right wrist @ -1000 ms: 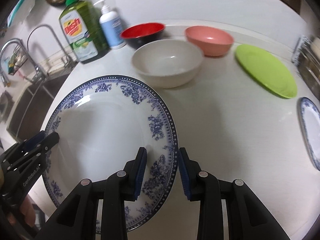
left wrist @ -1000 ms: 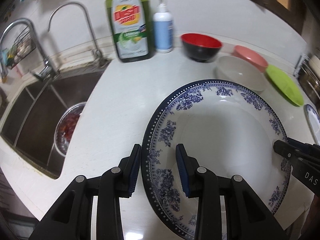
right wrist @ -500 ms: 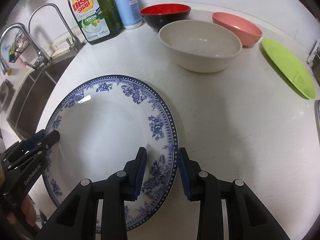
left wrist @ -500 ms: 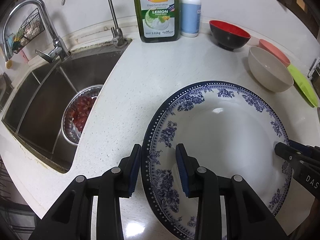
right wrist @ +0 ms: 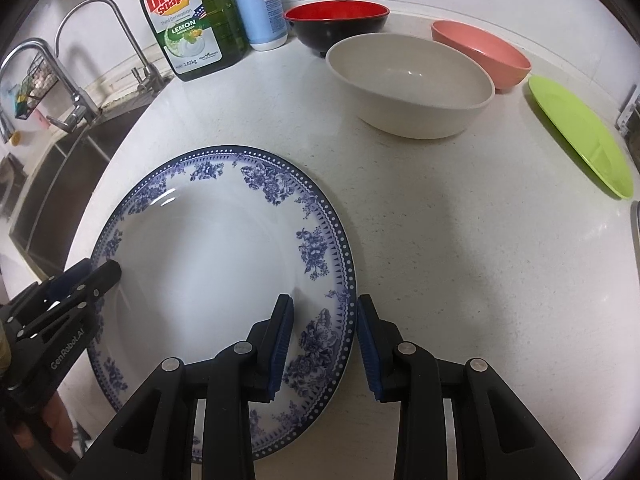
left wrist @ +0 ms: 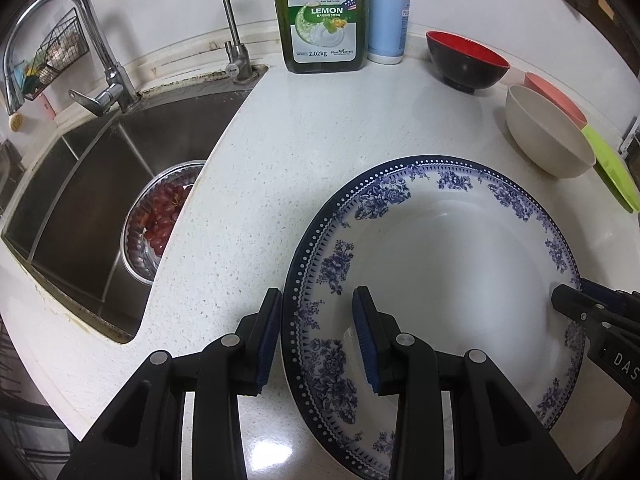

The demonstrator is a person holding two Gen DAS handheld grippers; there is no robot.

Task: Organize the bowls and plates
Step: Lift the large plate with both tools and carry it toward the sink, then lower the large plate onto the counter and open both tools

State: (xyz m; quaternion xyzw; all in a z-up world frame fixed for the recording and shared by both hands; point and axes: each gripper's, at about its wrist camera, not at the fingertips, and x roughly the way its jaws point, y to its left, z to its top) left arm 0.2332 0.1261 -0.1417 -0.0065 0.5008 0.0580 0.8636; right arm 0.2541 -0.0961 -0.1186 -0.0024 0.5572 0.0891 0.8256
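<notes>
A large white plate with a blue floral rim (left wrist: 452, 280) (right wrist: 208, 264) is held between both grippers just over the white counter. My left gripper (left wrist: 317, 292) is shut on its left rim and shows in the right wrist view as the left gripper (right wrist: 108, 274). My right gripper (right wrist: 325, 298) is shut on the right rim, and the right gripper (left wrist: 568, 300) shows at the plate's far side in the left wrist view. Behind stand a beige bowl (right wrist: 408, 80), a red-and-black bowl (right wrist: 336, 20), a pink bowl (right wrist: 480, 52) and a green plate (right wrist: 580, 132).
A steel sink (left wrist: 80, 184) lies to the left with a colander of red grapes (left wrist: 160, 216) in it and two faucets behind. A green dish soap bottle (left wrist: 320, 16) and a white pump bottle (left wrist: 388, 20) stand at the wall. Another plate's edge (right wrist: 636, 232) shows at the far right.
Both grippers have carried the plate left toward the sink side of the counter. The bowls now sit farther right in the left wrist view. The hold on the rim is unchanged.
</notes>
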